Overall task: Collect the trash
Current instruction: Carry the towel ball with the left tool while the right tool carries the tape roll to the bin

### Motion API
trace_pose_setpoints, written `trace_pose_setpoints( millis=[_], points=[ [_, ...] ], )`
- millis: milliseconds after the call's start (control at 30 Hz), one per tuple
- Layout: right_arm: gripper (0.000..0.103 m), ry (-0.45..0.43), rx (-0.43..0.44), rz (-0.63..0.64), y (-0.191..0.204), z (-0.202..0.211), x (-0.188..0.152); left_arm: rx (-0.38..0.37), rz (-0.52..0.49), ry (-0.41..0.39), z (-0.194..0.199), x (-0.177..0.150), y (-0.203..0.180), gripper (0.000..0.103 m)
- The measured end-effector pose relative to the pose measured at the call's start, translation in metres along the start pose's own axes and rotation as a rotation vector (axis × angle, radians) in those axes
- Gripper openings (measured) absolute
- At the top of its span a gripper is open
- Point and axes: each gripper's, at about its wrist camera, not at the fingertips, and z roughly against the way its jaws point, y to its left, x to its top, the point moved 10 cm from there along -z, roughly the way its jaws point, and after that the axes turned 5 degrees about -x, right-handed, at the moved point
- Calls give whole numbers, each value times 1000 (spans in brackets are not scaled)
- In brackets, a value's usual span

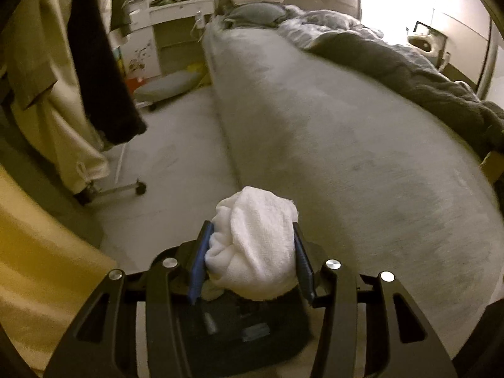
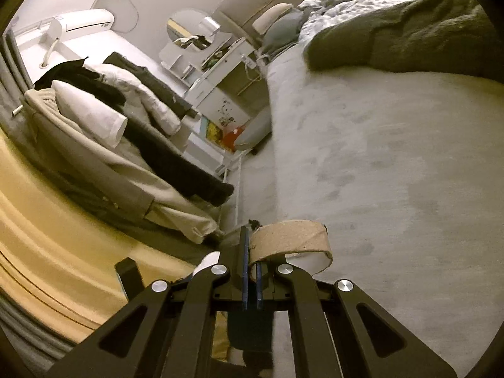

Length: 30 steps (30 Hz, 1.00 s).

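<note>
In the left wrist view my left gripper [image 1: 252, 230] is shut on a crumpled white paper towel wad [image 1: 252, 242] and holds it in the air above the floor beside the bed [image 1: 346, 145]. In the right wrist view my right gripper [image 2: 250, 239] is shut on the wall of a cardboard roll core [image 2: 291, 239], a short brown ring that sticks out to the right of the fingers, over the bed's edge [image 2: 393, 163].
A clothes rack on wheels [image 1: 78, 78] with hanging coats stands left of the bed. A white dresser with a mirror [image 1: 176, 9] is at the far wall. A rumpled dark duvet [image 1: 409, 72] and pillows [image 1: 252, 9] lie on the bed. A yellow curtain [image 1: 34, 252] hangs near left.
</note>
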Motion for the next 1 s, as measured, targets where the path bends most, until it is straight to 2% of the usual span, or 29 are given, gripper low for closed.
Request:
trace_pose_setpoints(
  millis=[400, 700, 800, 833, 1000],
  points=[
    [4, 120, 46, 30, 48, -68, -31, 34, 64, 133, -22, -42, 51, 52],
    [4, 225, 3, 77, 65, -110, -62, 16, 117, 246, -43, -76, 75, 54],
    [4, 249, -14, 86, 67, -120, -69, -5, 134, 287, -47, -88, 76, 57],
    [4, 256, -19, 89, 68, -123, -70, -13, 137, 294, -48, -89, 75, 62],
    [4, 288, -49, 102, 67, -138, -80, -31, 146, 278, -40, -90, 81, 72]
  ],
)
